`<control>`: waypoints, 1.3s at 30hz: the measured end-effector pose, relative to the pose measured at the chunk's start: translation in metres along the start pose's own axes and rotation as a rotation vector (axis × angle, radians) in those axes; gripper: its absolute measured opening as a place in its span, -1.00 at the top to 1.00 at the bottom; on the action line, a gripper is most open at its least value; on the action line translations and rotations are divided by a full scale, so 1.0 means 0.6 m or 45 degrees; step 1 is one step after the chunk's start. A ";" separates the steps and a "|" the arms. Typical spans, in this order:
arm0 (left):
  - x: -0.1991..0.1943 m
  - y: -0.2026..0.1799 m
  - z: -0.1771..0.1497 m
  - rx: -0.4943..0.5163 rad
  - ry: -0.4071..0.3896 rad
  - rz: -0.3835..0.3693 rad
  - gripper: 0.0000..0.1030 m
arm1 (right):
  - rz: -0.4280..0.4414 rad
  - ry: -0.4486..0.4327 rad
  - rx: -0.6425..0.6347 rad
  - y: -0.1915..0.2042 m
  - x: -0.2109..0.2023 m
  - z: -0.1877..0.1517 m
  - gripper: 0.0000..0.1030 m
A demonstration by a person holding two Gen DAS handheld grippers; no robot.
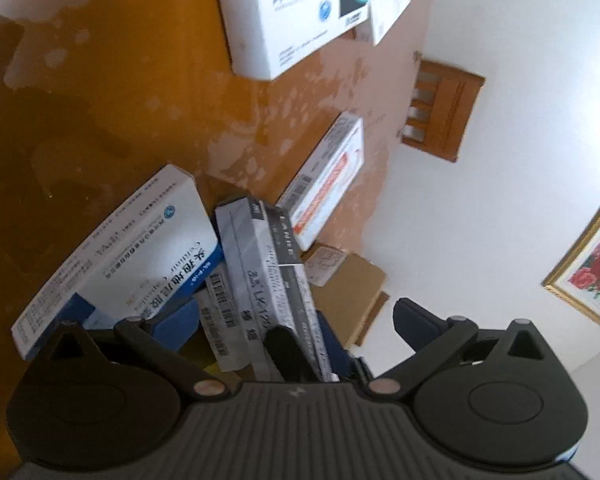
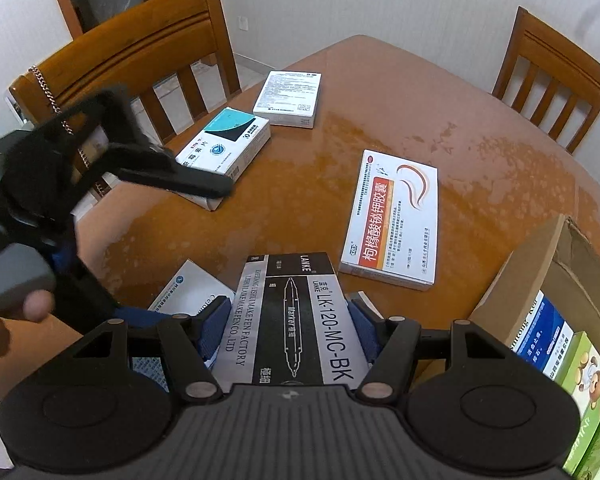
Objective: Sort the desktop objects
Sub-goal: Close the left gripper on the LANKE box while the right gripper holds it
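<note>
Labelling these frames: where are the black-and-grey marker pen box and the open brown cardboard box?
Black-and-grey marker pen box (image 2: 296,320), right wrist view, top face.
Open brown cardboard box (image 2: 520,280), right wrist view, outer side wall.

A home dining room: wooden table (image 2: 480,152), matching chairs (image 2: 140,52), framed flower picture (image 1: 592,264).

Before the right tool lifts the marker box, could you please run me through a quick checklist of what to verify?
1. Right tool grips the marker box on both sides: ok, blue pads press on its long edges.
2. Grip centred along the box: cannot tell, its near end is hidden by the tool body.
3. Marker box free of neighbours: not ok, it lies partly on a blue-and-white box.
4. Left tool out of the way: not ok, it hovers close on the left, jaws open and empty.
5. Carton has room: cannot tell, several boxes already stand inside.
</note>
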State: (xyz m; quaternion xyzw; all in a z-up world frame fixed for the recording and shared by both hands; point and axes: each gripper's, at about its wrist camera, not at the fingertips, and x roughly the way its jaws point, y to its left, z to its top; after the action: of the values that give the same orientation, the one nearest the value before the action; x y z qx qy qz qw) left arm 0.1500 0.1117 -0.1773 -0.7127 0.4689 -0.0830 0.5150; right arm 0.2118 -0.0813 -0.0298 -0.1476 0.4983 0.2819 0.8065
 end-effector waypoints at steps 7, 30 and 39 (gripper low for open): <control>0.035 0.004 0.007 -0.019 0.022 -0.057 -0.95 | 0.016 -0.009 0.000 -0.003 -0.001 -0.004 -0.35; 0.053 0.001 0.024 -0.074 -0.015 0.073 0.05 | 0.037 -0.011 0.015 -0.015 0.006 0.000 -0.35; 0.063 0.006 0.036 -0.125 -0.010 0.089 0.37 | 0.046 -0.013 0.006 -0.019 0.006 -0.001 -0.35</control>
State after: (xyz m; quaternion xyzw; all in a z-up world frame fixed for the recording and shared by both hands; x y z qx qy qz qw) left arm 0.1815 0.0970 -0.2038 -0.7207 0.4949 -0.0390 0.4839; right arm 0.2196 -0.0893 -0.0339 -0.1351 0.4976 0.2959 0.8041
